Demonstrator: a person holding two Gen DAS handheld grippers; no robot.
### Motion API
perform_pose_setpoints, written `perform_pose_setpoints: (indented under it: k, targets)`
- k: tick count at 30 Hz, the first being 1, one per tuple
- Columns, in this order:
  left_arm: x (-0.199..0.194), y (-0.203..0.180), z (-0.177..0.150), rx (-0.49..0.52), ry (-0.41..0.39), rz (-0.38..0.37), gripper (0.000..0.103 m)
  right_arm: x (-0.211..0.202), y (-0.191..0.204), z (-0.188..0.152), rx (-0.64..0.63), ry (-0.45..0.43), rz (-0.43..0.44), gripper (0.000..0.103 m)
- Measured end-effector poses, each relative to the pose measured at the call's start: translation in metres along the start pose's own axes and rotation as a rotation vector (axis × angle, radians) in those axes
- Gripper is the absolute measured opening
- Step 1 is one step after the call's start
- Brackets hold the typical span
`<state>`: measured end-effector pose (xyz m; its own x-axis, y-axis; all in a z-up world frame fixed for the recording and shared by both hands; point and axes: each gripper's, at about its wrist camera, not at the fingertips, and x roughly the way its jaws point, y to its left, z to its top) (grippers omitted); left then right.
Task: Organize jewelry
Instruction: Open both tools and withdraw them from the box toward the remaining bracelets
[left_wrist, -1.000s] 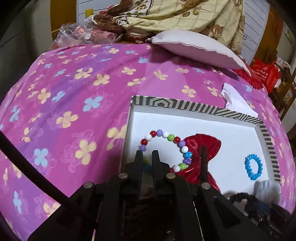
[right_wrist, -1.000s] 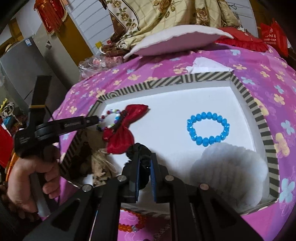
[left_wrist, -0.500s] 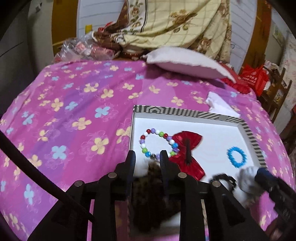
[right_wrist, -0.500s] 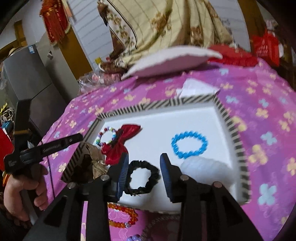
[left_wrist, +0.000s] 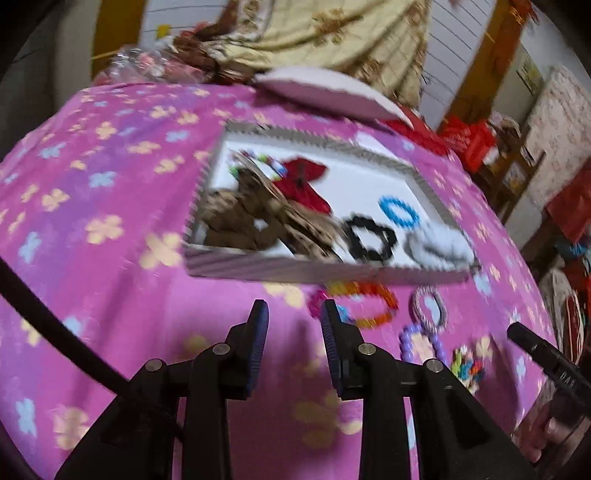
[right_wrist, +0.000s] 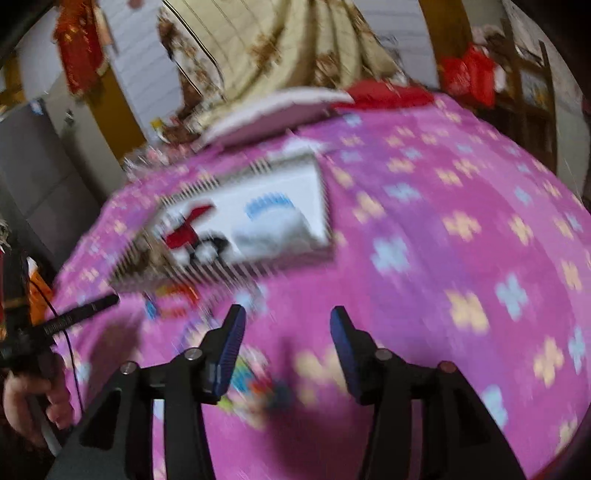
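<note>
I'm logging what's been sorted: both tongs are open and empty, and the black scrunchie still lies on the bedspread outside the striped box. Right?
Not quite. The black scrunchie lies inside the striped box, near its front wall, as the left wrist view shows. The rest holds: the left tongs and right tongs are open and empty.

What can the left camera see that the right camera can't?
Only the left wrist view shows the black scrunchie clearly as a ring in the box, plus the purple bead bracelet and orange bracelet on the bedspread.

Only the right wrist view shows the grey cabinet and red hanging decoration.

Both show the striped box, red bow, blue bracelet and pink flowered bedspread. Each view's own jaws are open.
</note>
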<state>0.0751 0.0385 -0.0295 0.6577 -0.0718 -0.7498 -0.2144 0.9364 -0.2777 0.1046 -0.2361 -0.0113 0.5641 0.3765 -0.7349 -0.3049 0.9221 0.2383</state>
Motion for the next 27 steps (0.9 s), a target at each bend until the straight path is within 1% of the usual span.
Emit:
perform_pose_setpoints:
  k: [2,5,8,9,13,17,19,20,22,23,25,27]
  targets:
    - [0.009,-0.006,0.0,0.012,0.015,-0.016,0.016,0.001,-0.008,-0.008,-0.013,0.026,-0.028,0.052]
    - [0.026,-0.007,0.001,-0.008,0.044,-0.005,0.016,0.008,-0.015,-0.011,-0.018,0.053,-0.051,0.052]
    - [0.032,-0.007,0.002,-0.013,0.041,-0.003,0.016,0.019,-0.018,-0.012,0.019,0.085,-0.035,0.052]
    - [0.033,-0.009,0.003,-0.009,0.039,-0.003,0.016,0.02,-0.017,-0.012,0.023,0.079,-0.034,0.054]
    - [0.034,-0.013,0.003,0.0,0.037,-0.017,0.016,0.026,-0.008,-0.011,0.009,0.076,-0.041,0.054]
    - [0.031,-0.015,0.004,0.002,0.023,-0.045,0.016,0.024,-0.006,-0.011,0.021,0.068,-0.021,0.054]
    - [0.035,-0.016,0.005,0.004,0.033,-0.048,0.016,0.017,0.001,-0.01,-0.008,0.038,0.02,0.054]
    - [0.038,-0.017,0.004,0.007,0.039,-0.037,0.016,0.015,0.007,-0.011,-0.036,0.03,0.046,0.054]
    - [0.04,-0.021,0.004,0.025,0.032,-0.022,0.016,0.016,0.02,-0.013,-0.095,0.043,0.107,0.054]
    - [0.041,-0.023,0.004,0.039,0.029,-0.013,0.016,0.018,0.027,-0.016,-0.132,0.058,0.115,0.054]
    - [0.041,-0.027,0.003,0.069,0.022,0.009,0.017,0.03,0.042,-0.023,-0.22,0.119,0.085,0.054]
    - [0.041,-0.031,0.002,0.101,0.019,0.034,0.017,0.033,0.053,-0.027,-0.295,0.117,0.033,0.054]
